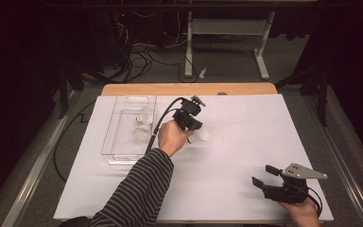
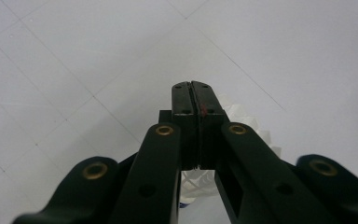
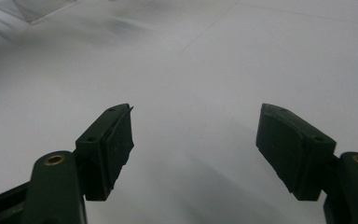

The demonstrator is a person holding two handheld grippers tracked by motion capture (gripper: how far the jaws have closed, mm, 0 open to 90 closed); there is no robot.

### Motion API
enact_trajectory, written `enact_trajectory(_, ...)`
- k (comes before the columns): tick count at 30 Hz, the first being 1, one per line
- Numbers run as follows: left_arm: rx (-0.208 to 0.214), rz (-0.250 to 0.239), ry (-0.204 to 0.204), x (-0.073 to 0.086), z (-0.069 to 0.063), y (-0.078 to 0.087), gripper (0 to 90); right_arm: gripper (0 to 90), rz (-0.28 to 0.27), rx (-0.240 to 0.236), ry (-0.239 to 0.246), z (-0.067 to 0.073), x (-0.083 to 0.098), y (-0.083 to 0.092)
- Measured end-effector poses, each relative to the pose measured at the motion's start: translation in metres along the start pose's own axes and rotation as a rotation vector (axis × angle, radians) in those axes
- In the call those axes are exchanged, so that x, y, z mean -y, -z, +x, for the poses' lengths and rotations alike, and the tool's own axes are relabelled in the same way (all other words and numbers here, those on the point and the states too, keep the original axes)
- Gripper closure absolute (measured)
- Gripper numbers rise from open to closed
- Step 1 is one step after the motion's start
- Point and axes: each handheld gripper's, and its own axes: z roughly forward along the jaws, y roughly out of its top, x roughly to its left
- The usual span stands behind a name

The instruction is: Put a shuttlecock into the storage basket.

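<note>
Shuttlecock (image 1: 200,136): lay on the white sheet of the counter (image 1: 246,156), just right of the left gripper and to the right of the clear tray; in the left gripper view its white feathers (image 2: 247,122) showed right behind and below the black fingers.
Left gripper (image 1: 192,124): was held near the middle of the counter, tip pointed down toward the shuttlecock – contact with the feathers could not be told from the high view.
Left fingers (image 2: 185,100): were pressed together, pad against pad, with no gap visible; whether a feather edge was caught between them could not be told.
Left hand (image 1: 171,137): gripped the gripper body from below left, with a striped sleeve (image 1: 139,194) entering from the bottom edge.
Right gripper (image 1: 266,175): rested low at the near right corner of the counter, well apart from the shuttlecock.
Right fingers (image 3: 109,140): were spread wide – bare white sheet lay between them, nothing held.
Clear tray (image 1: 123,142): stood at the left of the counter, holding two more shuttlecocks (image 1: 144,115), one behind the other.
Cable (image 1: 163,116): arched from the left gripper back across the tray's right edge.
</note>
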Motion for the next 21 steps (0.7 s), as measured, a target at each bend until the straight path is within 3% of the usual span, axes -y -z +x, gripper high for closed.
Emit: enact_trajectory(21,0.034,-0.007,-0.01,0.014,-0.002,0.014,89.0,27.7,-0.004,0.003,-0.002,0.0,0.0,0.001)
